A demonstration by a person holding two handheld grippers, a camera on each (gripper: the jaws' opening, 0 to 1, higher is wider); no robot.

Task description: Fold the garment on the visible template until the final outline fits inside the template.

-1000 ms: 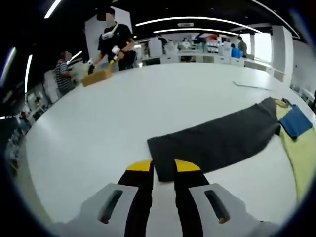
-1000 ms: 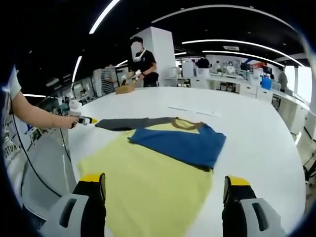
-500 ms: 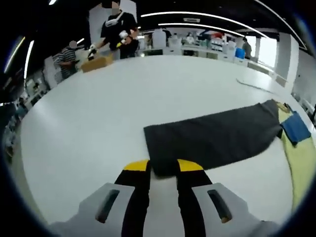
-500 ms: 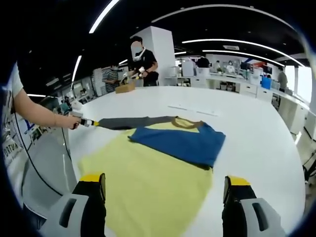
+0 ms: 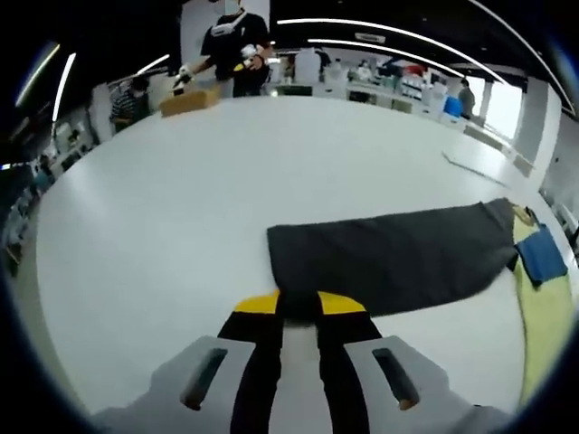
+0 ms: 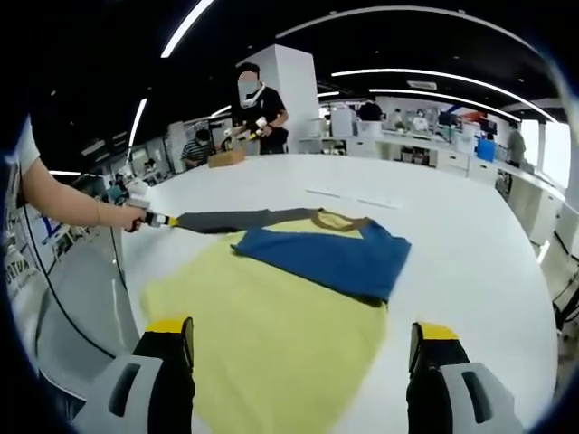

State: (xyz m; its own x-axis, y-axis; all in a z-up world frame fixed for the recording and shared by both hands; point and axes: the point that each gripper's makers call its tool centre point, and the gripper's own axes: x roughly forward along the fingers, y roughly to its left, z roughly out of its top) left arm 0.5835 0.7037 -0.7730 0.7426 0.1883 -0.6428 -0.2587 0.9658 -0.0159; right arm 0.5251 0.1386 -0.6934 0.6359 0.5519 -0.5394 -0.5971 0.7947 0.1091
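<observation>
A yellow shirt (image 6: 271, 316) lies flat on the white table (image 6: 470, 235), with its blue sleeve (image 6: 326, 258) folded across the chest. Its dark grey sleeve (image 5: 389, 262) stretches out sideways. My left gripper (image 5: 298, 303) is shut on that sleeve's cuff end, the yellow tips pinching the fabric. In the right gripper view the grey sleeve (image 6: 231, 220) runs left to the left gripper (image 6: 161, 221), held by a person's hand (image 6: 134, 218). My right gripper (image 6: 303, 339) stands wide open above the shirt's yellow lower part, holding nothing.
A person in black (image 5: 237, 41) works at the table's far edge beside a cardboard box (image 5: 190, 98). A thin pale strip (image 6: 353, 197) lies on the table beyond the shirt. Desks and people fill the room's back.
The left gripper's jaws have closed in on the grey cuff, which now sits between the tips. The sleeve lies a little straighter. The right gripper has stayed open and still.
</observation>
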